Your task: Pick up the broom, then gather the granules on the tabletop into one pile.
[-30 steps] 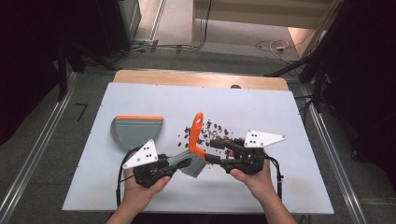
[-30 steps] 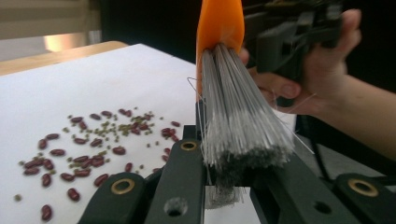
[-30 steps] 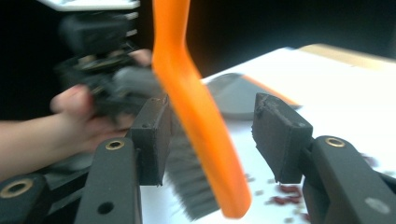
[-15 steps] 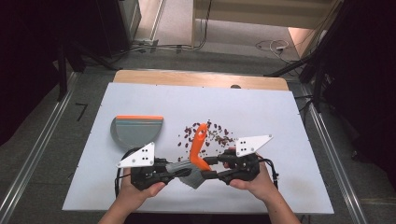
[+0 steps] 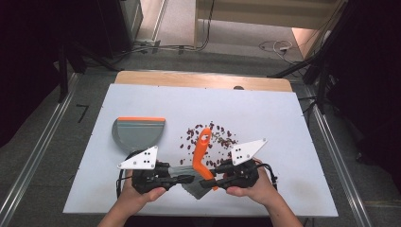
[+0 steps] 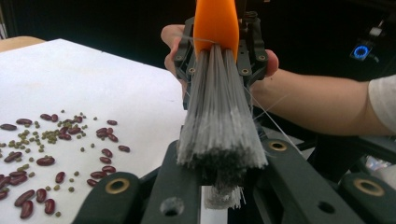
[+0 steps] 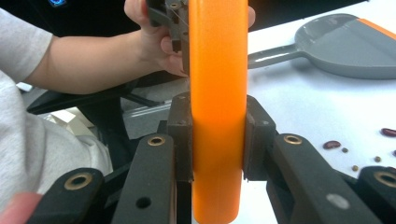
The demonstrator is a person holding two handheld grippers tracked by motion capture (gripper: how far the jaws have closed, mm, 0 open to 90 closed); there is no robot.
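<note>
We see open white table (image 5: 265, 113) along the far edge and down the right side, where a gripper could pass freely; the scattered beans (image 5: 208, 137) lie mid-table just beyond the brush (image 5: 201, 156); the grey dustpan (image 5: 138, 134) blocks the left-centre, near the left gripper (image 5: 187, 178).

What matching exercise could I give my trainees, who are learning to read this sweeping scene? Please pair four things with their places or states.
Things:
1. left hand-held gripper
2. right hand-held gripper
3. dustpan
4. beans

Places or states:
A. scattered loose on the table, past the brush's far end
B. shut on the brush's orange handle
C. lying flat on the table, held by nothing
D. shut on the brush's grey bristles

Pairs: 1-D, 2-B, 3-C, 4-A
</note>
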